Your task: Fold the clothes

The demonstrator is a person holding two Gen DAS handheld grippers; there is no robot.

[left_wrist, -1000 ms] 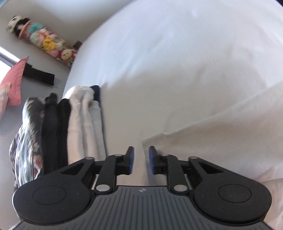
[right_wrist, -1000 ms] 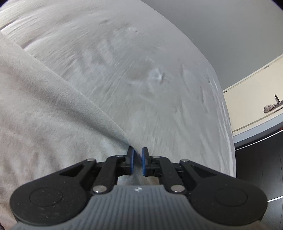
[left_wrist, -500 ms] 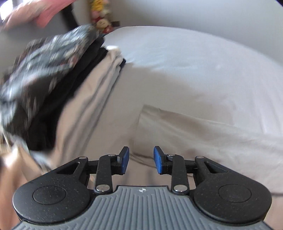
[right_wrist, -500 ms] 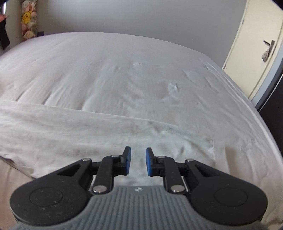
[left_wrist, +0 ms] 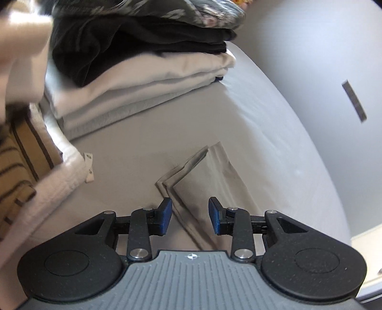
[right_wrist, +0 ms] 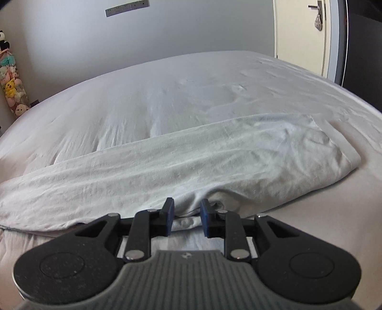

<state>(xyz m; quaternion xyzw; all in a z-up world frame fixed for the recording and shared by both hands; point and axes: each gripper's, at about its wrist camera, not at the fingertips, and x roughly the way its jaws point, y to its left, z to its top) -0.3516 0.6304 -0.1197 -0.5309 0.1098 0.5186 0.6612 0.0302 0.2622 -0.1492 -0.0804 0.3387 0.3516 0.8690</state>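
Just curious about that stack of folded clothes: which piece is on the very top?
The patterned grey floral garment; below it lie the black clothes, then the cream ones.

Home bedroom. A bed (right_wrist: 167,100) with a wrinkled white fitted sheet filled both views. Folded clothes were stacked (left_wrist: 143,59) near its left edge. A hanging column of plush toys (right_wrist: 10,74) sat against the grey wall at far left. A cream door (right_wrist: 300,31) with a lever handle stood past the bed's far right corner.
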